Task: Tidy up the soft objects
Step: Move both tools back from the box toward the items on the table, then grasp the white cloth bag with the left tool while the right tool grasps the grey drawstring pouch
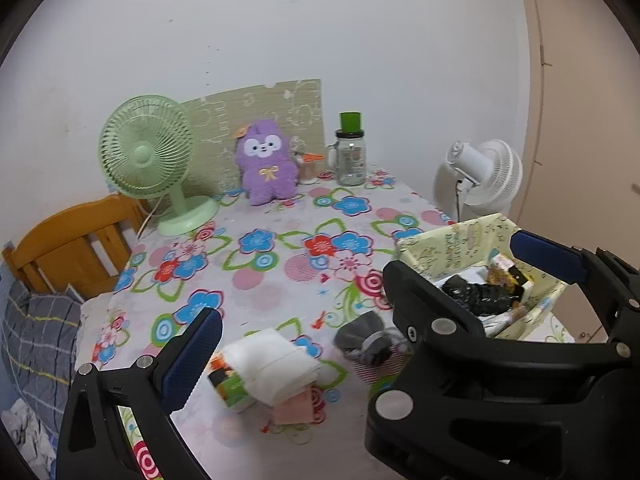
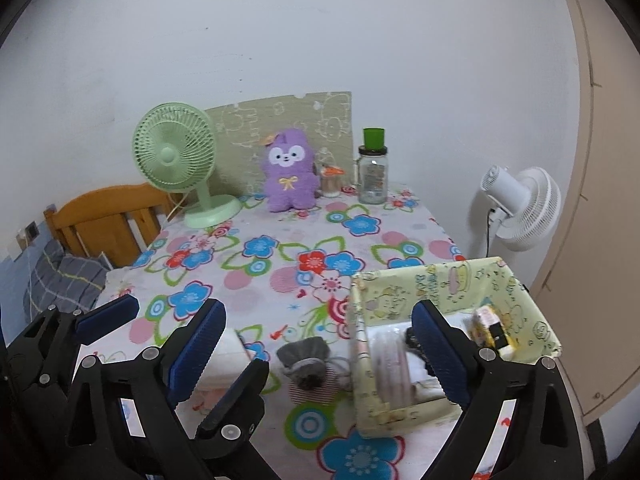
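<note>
A folded white towel lies on the flowered tablecloth, on top of a pink cloth and beside a small orange-and-green packet. To its right sits a grey drawstring pouch. My left gripper hovers open above the towel. My right gripper is open too, its left finger crossing in between the left gripper's fingers. Its right finger reaches over the yellow fabric box, which holds rolled cloth and a yellow packet. A purple plush stands at the back.
A green desk fan and a glass jar with a green cup flank the plush along the wall. A white fan stands beyond the table's right edge. A wooden headboard and plaid bedding lie to the left.
</note>
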The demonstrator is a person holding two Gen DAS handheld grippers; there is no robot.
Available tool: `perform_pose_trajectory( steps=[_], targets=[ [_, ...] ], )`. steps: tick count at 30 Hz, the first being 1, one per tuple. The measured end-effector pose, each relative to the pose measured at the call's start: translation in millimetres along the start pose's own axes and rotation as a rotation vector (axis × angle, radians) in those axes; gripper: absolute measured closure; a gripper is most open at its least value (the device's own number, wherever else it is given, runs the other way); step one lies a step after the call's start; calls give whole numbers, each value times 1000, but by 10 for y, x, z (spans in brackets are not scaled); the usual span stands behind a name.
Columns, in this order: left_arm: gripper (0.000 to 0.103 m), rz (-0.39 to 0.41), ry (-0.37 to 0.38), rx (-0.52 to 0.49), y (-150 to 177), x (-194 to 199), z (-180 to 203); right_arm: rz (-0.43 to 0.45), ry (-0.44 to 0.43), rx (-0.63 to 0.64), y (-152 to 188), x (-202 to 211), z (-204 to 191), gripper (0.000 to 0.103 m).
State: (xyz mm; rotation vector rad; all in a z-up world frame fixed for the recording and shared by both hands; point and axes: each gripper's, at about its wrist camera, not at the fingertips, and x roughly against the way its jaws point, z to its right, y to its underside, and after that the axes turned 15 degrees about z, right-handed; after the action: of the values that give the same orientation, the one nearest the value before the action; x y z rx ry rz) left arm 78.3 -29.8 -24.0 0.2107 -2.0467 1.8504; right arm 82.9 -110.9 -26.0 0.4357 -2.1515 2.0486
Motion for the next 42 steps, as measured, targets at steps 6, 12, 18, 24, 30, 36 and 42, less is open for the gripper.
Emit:
perform_pose_trajectory(
  steps=[6,12,18,24,30,36,42],
  targets=[
    [0,4,-42,2,88,44,-149,11,-31,13,61,-21,-169,7],
    [0,-15,-69,22,220,1,-287,-10,-52,21,170,-91,-289,7],
    [0,-32,-74,47,377,-94,-388,-37,-62,35,307,-215,-377,7],
    [1,-55,-75,72,531,-248,-460,-65,-51,51,459,-392,-425,7],
    [1,-89,-82,93,667,-393,-549,-103,-43,61,593,-594,-466,11],
    [1,-120,-77,108,767,-537,-604,-131,-13,74,701,-774,-472,24],
    [1,-131,-71,111,814,-640,-643,-168,-11,60,768,-914,-487,36]
  ],
)
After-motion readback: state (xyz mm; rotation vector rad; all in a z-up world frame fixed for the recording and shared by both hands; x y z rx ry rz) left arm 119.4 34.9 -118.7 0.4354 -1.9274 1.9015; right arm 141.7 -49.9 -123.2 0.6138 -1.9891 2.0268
